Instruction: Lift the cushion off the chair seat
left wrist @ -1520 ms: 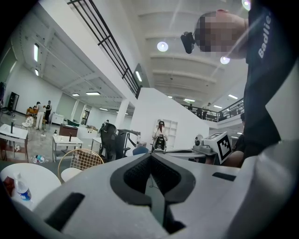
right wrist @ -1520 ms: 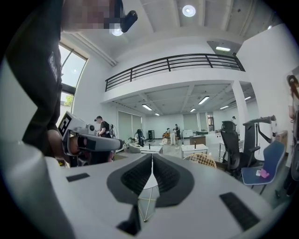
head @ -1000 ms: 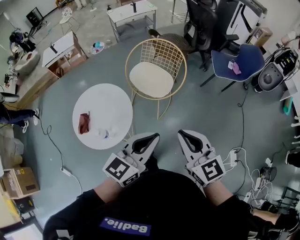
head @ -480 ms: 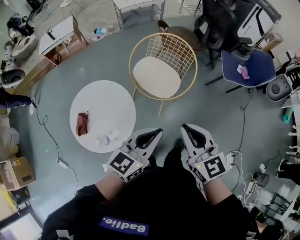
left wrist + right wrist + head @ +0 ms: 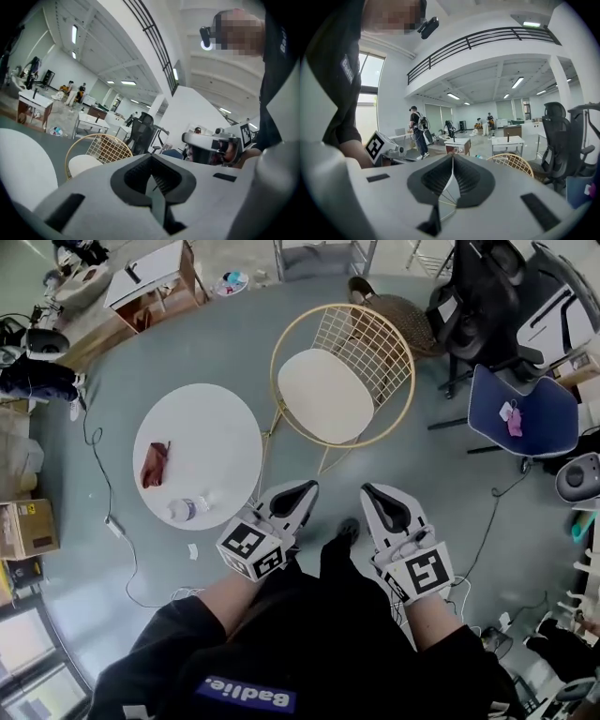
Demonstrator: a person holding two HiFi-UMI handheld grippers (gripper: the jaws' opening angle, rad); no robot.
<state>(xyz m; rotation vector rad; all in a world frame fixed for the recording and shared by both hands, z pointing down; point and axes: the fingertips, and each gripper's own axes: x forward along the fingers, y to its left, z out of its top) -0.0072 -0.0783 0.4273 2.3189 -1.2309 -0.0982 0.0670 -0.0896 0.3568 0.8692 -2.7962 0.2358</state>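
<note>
Ahead on grey floor: gold wire chair (image 5: 379, 345), with round cream cushion (image 5: 326, 395) lying flat on its seat, untouched. Left gripper (image 5: 302, 489): jaws pressed together, empty. Right gripper (image 5: 375, 493): likewise closed, nothing held. Both well short of chair. Step in hand, as judged: approach. Advice: open jaws before arrival, pinch cushion's near edge at two spots, clear of wire rim, raise level.
</note>
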